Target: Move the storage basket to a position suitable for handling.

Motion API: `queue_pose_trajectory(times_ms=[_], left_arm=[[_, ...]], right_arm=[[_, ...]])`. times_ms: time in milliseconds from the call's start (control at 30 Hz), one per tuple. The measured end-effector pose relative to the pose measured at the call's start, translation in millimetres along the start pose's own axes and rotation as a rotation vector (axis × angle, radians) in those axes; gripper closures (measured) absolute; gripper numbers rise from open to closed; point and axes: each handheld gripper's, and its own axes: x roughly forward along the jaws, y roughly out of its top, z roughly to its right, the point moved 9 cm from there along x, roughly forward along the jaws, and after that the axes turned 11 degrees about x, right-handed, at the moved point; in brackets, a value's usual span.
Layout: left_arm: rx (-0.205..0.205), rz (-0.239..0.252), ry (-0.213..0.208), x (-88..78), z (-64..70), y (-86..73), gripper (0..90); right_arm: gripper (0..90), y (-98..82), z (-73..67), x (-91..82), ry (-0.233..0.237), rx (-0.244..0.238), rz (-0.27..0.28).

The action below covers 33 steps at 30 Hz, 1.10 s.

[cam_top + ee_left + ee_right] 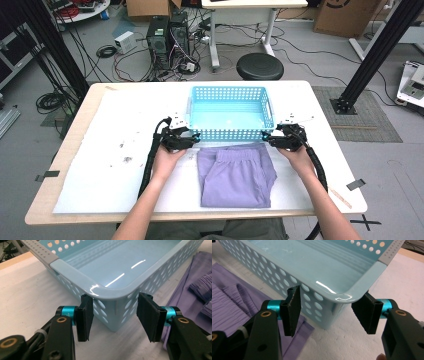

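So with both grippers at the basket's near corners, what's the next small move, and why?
Probably close both grippers on the corners. The left gripper and right gripper each straddle a near corner of the basket with pads apparently not yet pressing, so there is no grip for moving it.

Black round stool at 12 o'clock beyond table; computer towers at 11; cardboard boxes at 1.

Basket light blue, hole-patterned walls, grey handles; folded garment lilac; table white.
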Motion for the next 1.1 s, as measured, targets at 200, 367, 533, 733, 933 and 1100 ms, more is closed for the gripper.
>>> queue_pose_trajectory(times_ms=[200, 367, 533, 733, 933, 1100], left_arm=[[0.007, 0.010, 0.000, -0.6, 0.6, -1.0, 47.7], [0.034, 0.018, 0.001, -0.4, 0.5, -1.5, 40.1], [0.031, 0.047, 0.041, -8.9, -4.7, 3.7, 32.4], [0.005, 0.109, 0.032, -28.2, -8.0, 8.2, 28.1], [0.026, 0.200, 0.004, -61.6, 4.2, 7.9, 27.7], [0.019, 0.232, 0.014, -90.0, 14.4, -2.5, 27.7]], right_arm=[[41.9, -0.6, -0.5, -0.5, 0.000, -0.002, 0.003], [40.5, -0.9, -0.4, -0.6, -0.006, -0.004, 0.006], [30.3, -0.3, 1.3, -4.5, -0.003, 0.027, 0.025], [26.5, 3.9, 5.7, -18.9, 0.013, 0.067, 0.079], [26.4, -2.6, 9.1, -35.8, -0.023, 0.052, 0.117], [26.6, -12.3, 7.9, -48.9, -0.047, 0.037, 0.138]])
